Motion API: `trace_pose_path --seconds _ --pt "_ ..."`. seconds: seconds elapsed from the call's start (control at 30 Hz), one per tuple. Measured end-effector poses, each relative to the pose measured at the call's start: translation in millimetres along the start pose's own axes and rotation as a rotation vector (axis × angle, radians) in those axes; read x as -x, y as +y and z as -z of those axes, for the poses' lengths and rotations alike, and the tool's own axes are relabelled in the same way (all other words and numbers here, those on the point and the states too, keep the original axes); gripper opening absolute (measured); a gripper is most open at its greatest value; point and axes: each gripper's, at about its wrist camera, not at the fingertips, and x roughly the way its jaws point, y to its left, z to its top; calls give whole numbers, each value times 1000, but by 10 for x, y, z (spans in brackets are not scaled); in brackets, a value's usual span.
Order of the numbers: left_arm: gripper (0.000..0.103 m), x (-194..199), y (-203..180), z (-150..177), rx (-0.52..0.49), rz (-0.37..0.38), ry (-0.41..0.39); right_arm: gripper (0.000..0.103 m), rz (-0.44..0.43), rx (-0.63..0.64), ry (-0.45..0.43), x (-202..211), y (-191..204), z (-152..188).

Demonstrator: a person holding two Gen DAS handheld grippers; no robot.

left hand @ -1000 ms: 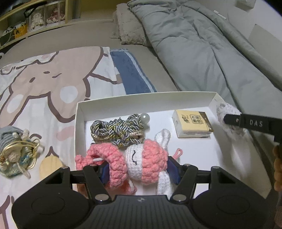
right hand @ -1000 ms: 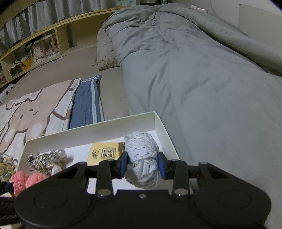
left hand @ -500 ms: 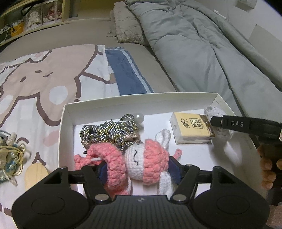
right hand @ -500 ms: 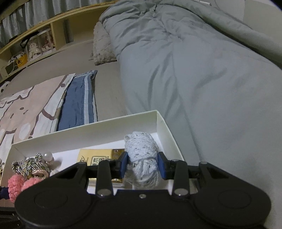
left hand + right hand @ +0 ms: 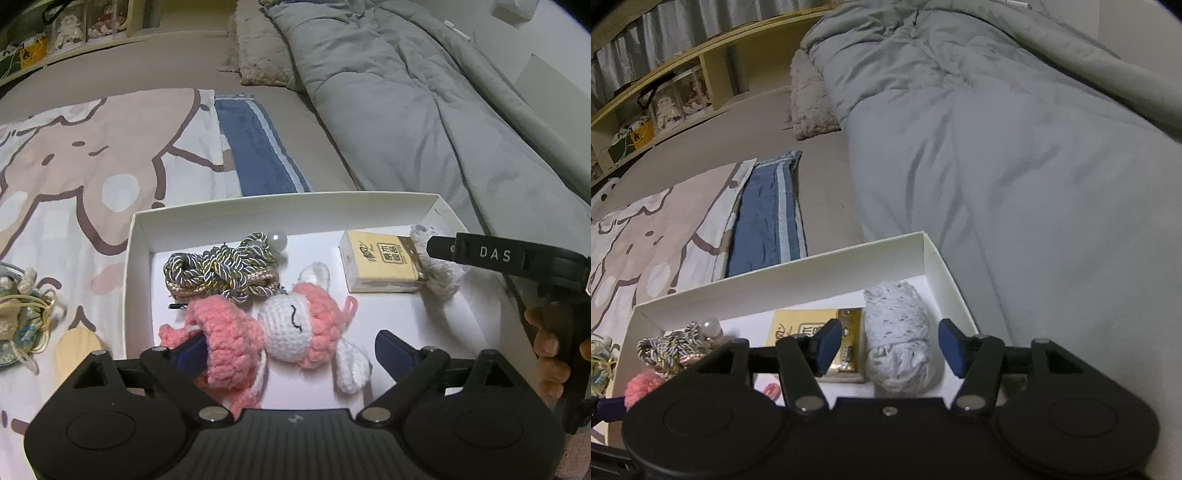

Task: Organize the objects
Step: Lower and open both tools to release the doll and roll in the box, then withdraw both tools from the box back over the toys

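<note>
the bed carries a grey quilt [image 5: 424, 110] on the right and a cartoon sheet [image 5: 74, 155] on the left, with a white box [image 5: 137, 266] lying between them.

inside the box, from left to right: a coil of braided cord [image 5: 218, 269], a pink and white crochet doll [image 5: 284, 328], a yellow packet [image 5: 380, 266], and a pale grey yarn bundle [image 5: 899, 332] in the right end, just beside the wall.

outside the box, on the sheet well to the left, lie a tangle of string and beads [image 5: 22, 317] and a wooden piece [image 5: 77, 347].

the left gripper [image 5: 291, 350] has its jaws spread, with the doll lying between them, its length running across the gap; the left pad looks to touch the pink part, the right pad stands clear.

the right gripper [image 5: 886, 345] is also spread, the yarn bundle resting on the box floor between the pads, nearer neither by much and gripped by neither.

my guess is both things count as placed, and the loose pieces on the sheet lie on the left gripper's side, so that hand is the nearer one for them.
</note>
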Motion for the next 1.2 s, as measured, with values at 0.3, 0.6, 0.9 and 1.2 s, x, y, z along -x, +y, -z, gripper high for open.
trace_pose_path --seconds 0.3,0.6,0.9,1.2 --pt "94 326 -41 -19 -19 -12 -35 75 -3 16 -36 363 60 -8" --pt "97 719 -86 26 -45 -15 -78 89 -33 25 -73 897 158 90" --pt "103 1133 -30 98 -64 -24 -134 97 -15 40 -115 1397 228 251" --pt "103 1447 57 204 -79 -29 -170 103 -2 59 -145 1726 300 473"
